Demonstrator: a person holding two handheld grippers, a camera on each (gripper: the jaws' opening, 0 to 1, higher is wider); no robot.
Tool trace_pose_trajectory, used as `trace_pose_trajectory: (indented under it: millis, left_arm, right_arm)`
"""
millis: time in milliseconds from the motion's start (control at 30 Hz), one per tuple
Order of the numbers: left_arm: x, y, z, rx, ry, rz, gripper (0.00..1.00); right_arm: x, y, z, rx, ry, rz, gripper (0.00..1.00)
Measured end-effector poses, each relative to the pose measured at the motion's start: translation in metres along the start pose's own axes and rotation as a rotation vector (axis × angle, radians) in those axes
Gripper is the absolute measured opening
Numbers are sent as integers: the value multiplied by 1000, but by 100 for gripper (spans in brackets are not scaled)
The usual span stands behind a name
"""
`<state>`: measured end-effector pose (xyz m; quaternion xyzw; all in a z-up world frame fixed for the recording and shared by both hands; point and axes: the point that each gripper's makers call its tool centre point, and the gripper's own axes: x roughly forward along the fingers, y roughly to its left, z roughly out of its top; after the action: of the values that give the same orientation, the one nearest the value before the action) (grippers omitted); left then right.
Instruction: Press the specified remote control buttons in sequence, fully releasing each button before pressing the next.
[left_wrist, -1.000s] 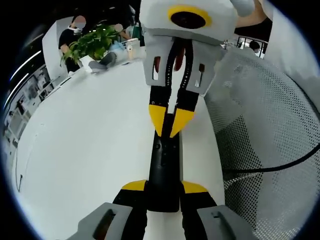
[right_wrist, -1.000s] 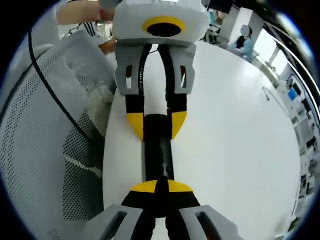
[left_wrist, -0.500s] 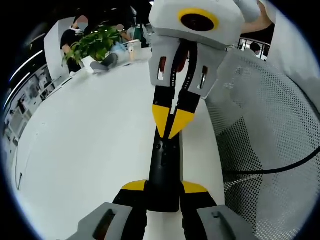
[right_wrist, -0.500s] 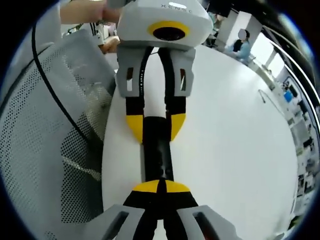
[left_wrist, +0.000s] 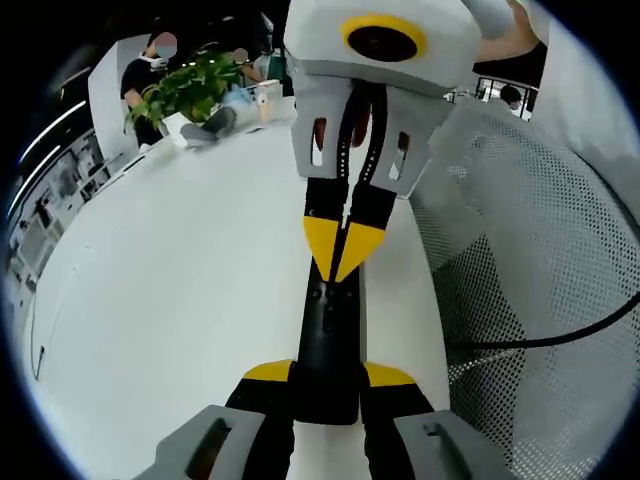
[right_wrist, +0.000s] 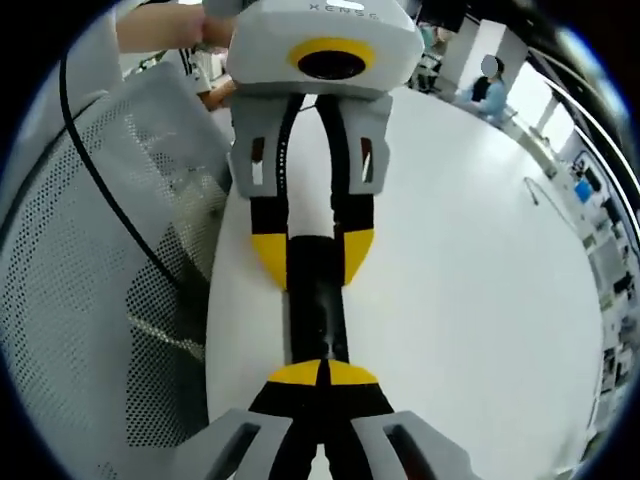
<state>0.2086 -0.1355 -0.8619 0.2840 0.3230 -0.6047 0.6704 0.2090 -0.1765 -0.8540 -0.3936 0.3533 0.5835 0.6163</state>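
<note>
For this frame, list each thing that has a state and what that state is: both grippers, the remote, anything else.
Left gripper: shut on remote, clamping its near end.
Right gripper: shut, tips together over remote's button face.
Remote: flat on white table, lengthwise between the grippers.
Black cable: draped over mesh chair.

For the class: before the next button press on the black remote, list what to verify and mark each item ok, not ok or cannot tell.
1. Left gripper clamps one end of the remote: ok.
2. Right gripper jaws together, forming a pressing point: ok.
3. That tip sits over the remote's face: ok.
4. Tip fully lifted off the last button: cannot tell.
5. Which button lies beneath the tip: cannot tell, too dark.
6. Black cable lies on the mesh chair, off the table: ok.
</note>
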Motion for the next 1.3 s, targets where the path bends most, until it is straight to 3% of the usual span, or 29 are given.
trace_pose_trajectory:
  millis: [100, 500, 800, 1300]
  left_arm:
    - [0, 0, 0, 0, 0, 0, 24]
    - [0, 0, 0, -5, -17, 2, 24]
    - [0, 0, 0, 3, -10, -1, 24]
    - [-1, 0, 1, 10, -23, -14, 24]
  right_arm:
    - [-1, -1, 0, 48, -20, 21, 0]
    - [-6, 0, -11, 77, -25, 43, 0]
    - [-5, 0, -10, 91, -7, 26, 0]
    - [-9, 0, -13, 139, -50, 43, 0]
